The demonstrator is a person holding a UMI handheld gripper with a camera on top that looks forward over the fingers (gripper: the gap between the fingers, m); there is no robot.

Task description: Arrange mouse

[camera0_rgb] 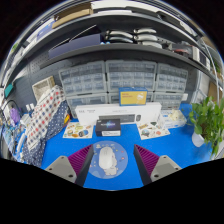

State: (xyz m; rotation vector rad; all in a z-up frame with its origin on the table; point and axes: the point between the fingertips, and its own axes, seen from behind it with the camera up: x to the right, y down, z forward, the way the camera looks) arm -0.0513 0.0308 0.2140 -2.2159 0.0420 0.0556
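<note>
Tool (109, 165) open, its two fingers spread wide over a blue counter (60, 150). A white mouse (84, 158) lies on a round translucent pad (108, 159) between the fingers, near the left finger, with a gap at either side. Beyond the pad, a white box (125, 117) stands at the far edge of the counter, a plant (208, 120) at far right, and drawer cabinets (125, 82) behind. A person in a checked shirt (42, 122) is at left.
</note>
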